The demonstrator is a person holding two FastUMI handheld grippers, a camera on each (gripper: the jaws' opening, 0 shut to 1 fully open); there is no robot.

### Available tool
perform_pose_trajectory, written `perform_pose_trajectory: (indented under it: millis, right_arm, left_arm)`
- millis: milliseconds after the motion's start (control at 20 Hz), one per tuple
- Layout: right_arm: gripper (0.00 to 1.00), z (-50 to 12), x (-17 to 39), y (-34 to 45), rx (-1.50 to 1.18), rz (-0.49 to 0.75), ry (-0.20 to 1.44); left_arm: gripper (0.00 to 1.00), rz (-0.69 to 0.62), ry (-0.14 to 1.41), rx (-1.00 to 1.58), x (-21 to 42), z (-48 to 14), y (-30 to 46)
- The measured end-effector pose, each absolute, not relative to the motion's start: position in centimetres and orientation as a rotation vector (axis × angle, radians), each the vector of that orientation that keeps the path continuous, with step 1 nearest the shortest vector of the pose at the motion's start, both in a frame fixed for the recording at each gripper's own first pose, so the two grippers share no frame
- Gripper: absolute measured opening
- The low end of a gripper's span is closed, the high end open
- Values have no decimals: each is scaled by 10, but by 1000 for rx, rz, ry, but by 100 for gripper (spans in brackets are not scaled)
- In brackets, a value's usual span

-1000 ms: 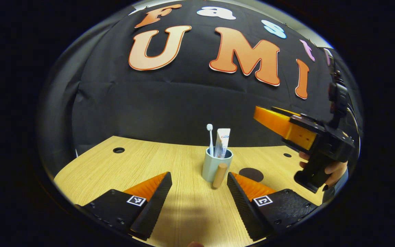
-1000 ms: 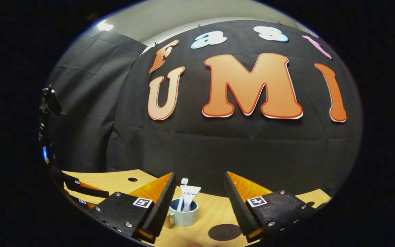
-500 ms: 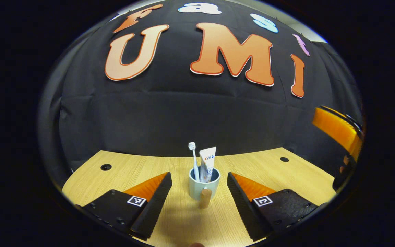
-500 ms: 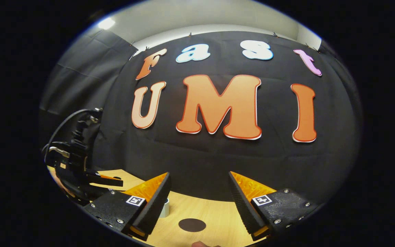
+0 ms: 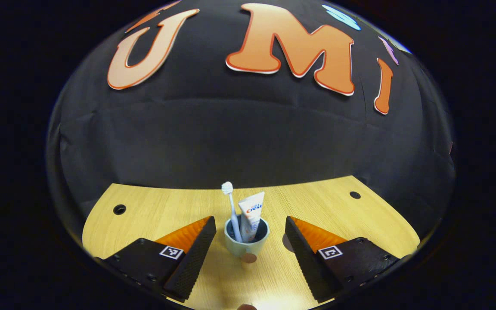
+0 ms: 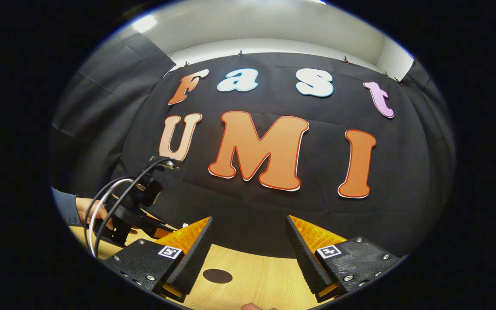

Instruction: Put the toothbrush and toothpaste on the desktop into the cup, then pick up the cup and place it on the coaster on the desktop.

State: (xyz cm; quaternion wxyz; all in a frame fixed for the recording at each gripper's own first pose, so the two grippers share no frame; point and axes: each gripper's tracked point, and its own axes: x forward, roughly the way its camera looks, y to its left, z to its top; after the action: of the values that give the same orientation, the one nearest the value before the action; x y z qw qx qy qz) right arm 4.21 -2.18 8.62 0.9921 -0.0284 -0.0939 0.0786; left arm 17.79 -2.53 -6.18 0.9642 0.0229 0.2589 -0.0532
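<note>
While the left gripper (image 5: 248,252) hovers with its jaws wide apart and empty, the cup (image 5: 246,242) stands on the desk (image 5: 153,206) between its fingers, touching neither. It sits near the middle of the desk, well back from the far edge. The toothbrush (image 5: 231,211) and toothpaste (image 5: 251,214) stand upright inside it, brush to the left. The coaster (image 6: 217,276) lies flat on the desk in the right gripper view. The right gripper (image 6: 248,254) is raised, jaws wide open, holding nothing. A hand (image 6: 85,212) holds the left gripper at that view's left edge.
</note>
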Motion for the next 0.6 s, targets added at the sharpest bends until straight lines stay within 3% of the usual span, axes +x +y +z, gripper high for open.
perform_pose_trajectory:
  millis: [600]
  right_arm:
    - [98, 78, 5, -48, -108, 125, -145]
  left_arm:
    - [98, -76, 944, 129, 183, -152, -15]
